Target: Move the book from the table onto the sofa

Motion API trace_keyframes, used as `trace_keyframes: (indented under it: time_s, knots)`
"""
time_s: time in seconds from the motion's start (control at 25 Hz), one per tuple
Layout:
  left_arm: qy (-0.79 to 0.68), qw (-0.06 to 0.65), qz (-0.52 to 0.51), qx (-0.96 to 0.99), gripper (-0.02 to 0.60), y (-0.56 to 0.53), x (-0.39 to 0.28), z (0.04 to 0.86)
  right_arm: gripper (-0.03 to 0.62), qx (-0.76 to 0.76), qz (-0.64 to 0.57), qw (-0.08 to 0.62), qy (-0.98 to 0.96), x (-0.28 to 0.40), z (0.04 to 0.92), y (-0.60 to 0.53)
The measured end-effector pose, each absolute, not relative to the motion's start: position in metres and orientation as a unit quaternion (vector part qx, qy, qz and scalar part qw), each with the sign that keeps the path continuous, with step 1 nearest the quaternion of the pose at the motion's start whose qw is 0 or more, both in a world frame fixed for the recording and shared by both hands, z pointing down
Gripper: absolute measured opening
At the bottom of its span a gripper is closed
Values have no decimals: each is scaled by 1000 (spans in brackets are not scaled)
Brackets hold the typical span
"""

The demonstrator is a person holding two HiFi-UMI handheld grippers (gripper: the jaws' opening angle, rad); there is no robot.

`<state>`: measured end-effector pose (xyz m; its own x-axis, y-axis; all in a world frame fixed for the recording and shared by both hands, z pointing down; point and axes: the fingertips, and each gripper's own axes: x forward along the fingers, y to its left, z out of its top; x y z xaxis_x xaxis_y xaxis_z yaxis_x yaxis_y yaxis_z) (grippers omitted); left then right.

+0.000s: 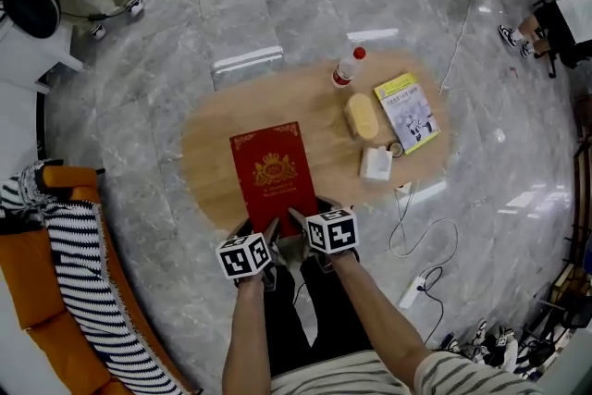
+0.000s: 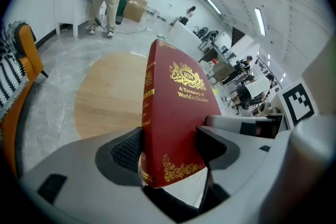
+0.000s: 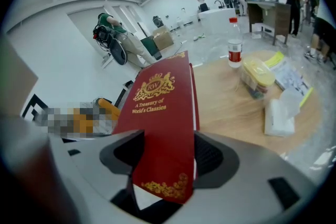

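Observation:
A red hardback book (image 1: pixel 274 173) with gold print lies over the near part of the oval wooden table (image 1: pixel 213 143). Both grippers clamp its near edge. My left gripper (image 1: pixel 270 231) is shut on the book's near left corner; in the left gripper view the book (image 2: pixel 176 113) stands between the jaws. My right gripper (image 1: pixel 298 219) is shut on the near right corner, and the book (image 3: pixel 163 118) fills the gap in the right gripper view. The orange sofa (image 1: pixel 37 291) with a striped throw (image 1: pixel 88 291) is at the lower left.
On the table's right half stand a bottle with a red cap (image 1: pixel 348 68), a yellow-lidded box (image 1: pixel 362 117), a yellow-edged booklet (image 1: pixel 407 112) and a white pack (image 1: pixel 376 164). A cable and power strip (image 1: pixel 413 290) lie on the marble floor. People stand at the far left and right.

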<state>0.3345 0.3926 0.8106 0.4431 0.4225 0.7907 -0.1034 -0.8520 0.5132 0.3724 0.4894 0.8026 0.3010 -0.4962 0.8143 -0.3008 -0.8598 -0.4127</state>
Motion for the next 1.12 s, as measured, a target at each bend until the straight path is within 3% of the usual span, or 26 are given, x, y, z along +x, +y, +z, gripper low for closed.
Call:
trace_keyframes:
  time_s: [1.12]
  knots:
    - [69,256,459,848,325,385,306,567,298,-821,-486,65,292,351,556,478]
